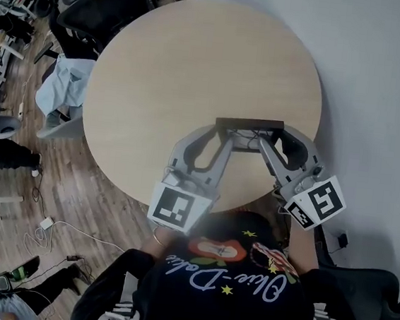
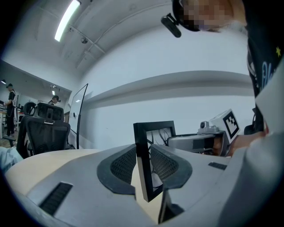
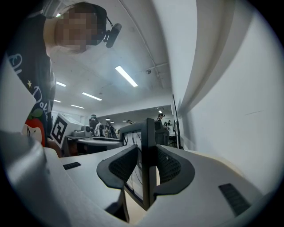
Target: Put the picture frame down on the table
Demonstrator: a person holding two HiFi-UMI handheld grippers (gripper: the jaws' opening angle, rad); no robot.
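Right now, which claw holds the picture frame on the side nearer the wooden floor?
The left claw. It pinches the picture frame at its left edge, toward the wooden floor. The right claw pinches the opposite edge, away from that floor.

Lighting: soft, even, from ceiling strip lights (image 2: 67, 20); tabletop (image 1: 195, 70) evenly lit. Gripper views: strong fisheye bending, black vignetted corners, near foreground soft. Head view: dimmer, sharp.
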